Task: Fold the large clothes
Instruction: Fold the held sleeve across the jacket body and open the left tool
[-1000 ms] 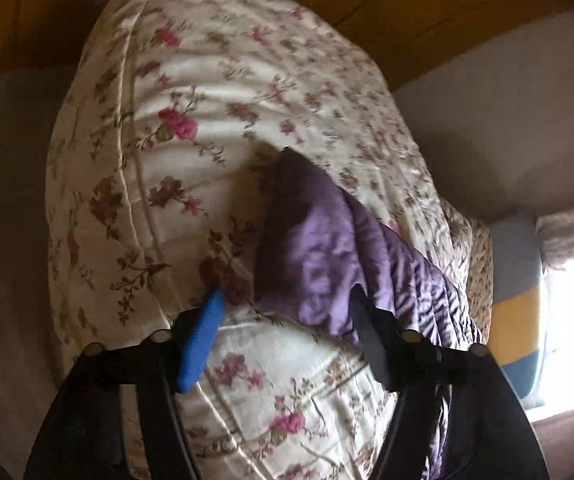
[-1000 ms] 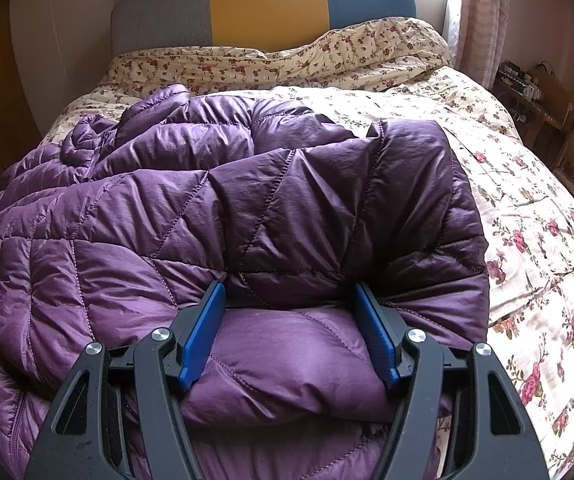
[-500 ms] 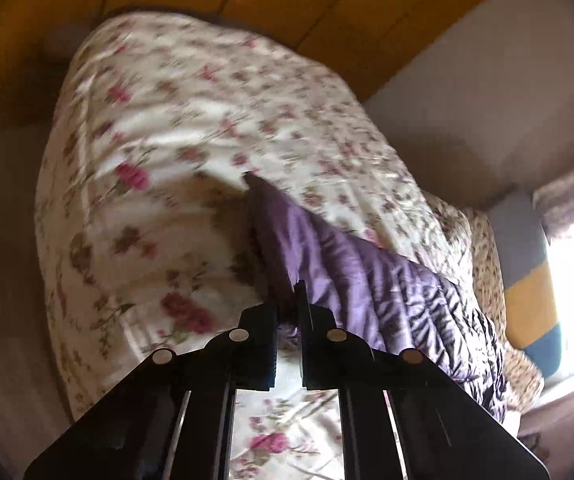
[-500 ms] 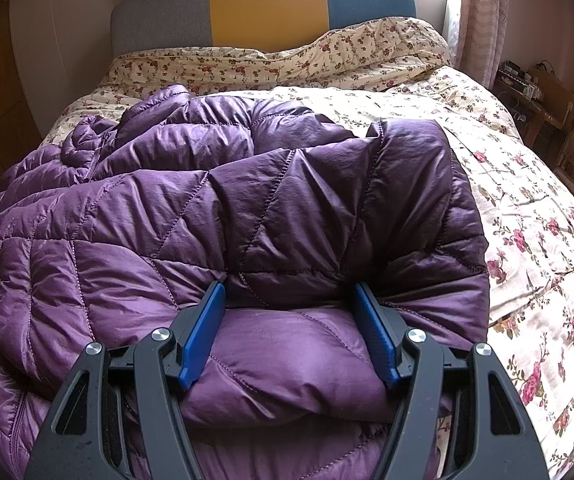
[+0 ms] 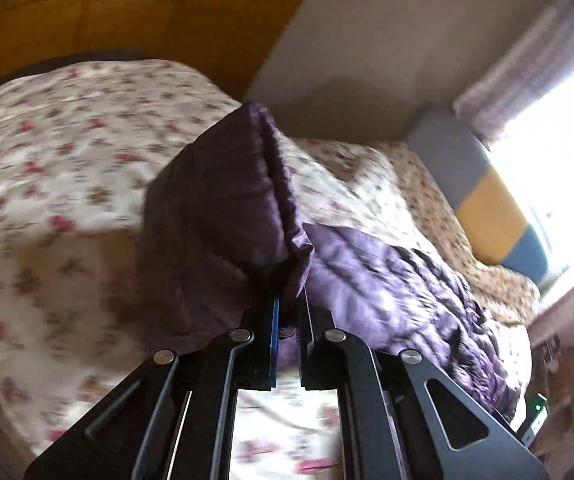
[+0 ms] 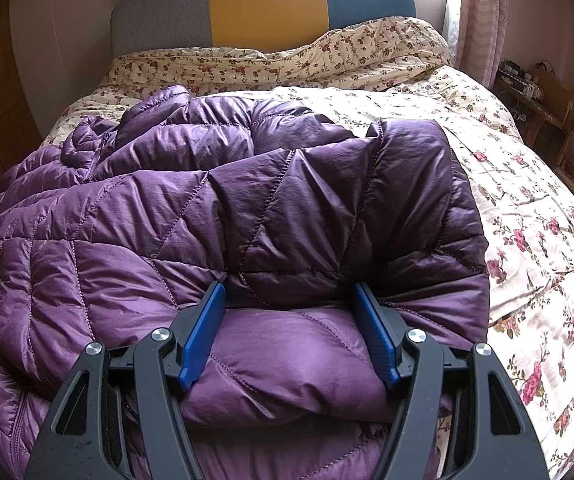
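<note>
Left wrist view shows our left gripper [image 5: 289, 320] clamped on a lifted edge of the purple quilted puffer jacket [image 5: 223, 216], which lies on the floral-covered bed [image 5: 59, 152]. Our right gripper [image 6: 289, 328] stands wide, its pads pressed into the jacket's near fold, pinning rather than pinching. We judge a fold is under way; next, carry the edge across.

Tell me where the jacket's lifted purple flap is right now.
In the left wrist view, centre frame: the flap rises from the left gripper above the floral bedspread.
</note>
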`<state>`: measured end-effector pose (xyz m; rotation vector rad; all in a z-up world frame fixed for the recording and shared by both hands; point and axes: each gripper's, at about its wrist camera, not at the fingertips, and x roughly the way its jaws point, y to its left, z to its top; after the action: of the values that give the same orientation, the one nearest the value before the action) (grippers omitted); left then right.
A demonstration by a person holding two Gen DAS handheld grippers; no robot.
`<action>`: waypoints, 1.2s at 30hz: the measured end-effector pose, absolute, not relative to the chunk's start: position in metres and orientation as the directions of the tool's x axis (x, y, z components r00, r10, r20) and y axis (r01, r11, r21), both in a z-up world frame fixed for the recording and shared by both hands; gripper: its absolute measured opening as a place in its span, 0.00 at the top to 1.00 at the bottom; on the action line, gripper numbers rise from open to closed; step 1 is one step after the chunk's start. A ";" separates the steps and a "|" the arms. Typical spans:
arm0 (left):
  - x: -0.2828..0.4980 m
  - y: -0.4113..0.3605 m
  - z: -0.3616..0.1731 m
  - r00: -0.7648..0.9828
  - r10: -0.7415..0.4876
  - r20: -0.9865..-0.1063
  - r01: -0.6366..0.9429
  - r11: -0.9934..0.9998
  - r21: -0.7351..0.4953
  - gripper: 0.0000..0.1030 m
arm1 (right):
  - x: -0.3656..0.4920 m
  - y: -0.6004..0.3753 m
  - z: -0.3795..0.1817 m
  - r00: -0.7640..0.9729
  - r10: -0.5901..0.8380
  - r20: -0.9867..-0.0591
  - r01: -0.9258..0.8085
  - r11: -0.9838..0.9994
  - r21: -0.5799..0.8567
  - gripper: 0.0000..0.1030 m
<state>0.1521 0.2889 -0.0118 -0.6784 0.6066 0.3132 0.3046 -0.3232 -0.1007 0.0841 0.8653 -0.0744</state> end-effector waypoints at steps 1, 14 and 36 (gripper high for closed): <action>0.159 0.282 -0.012 0.788 0.059 -0.613 -0.440 0.750 -0.494 0.94 | 0.305 -0.323 -0.101 0.646 -0.031 -0.763 0.099 0.994 0.044 0.36; 0.244 0.171 -0.013 0.773 -0.187 -0.607 -0.199 0.836 -0.512 0.94 | 0.305 -0.324 -0.101 0.646 -0.030 -0.763 0.100 0.994 0.046 0.36; 0.314 0.019 -0.019 0.664 -0.469 -0.582 0.100 0.827 -0.553 0.94 | 0.306 -0.325 -0.100 0.648 -0.018 -0.762 0.097 0.994 0.059 0.36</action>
<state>0.3137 0.0191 -0.0194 -0.5119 0.7849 -0.3376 0.3064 -0.3247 -0.1002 0.0975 0.8640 -0.0659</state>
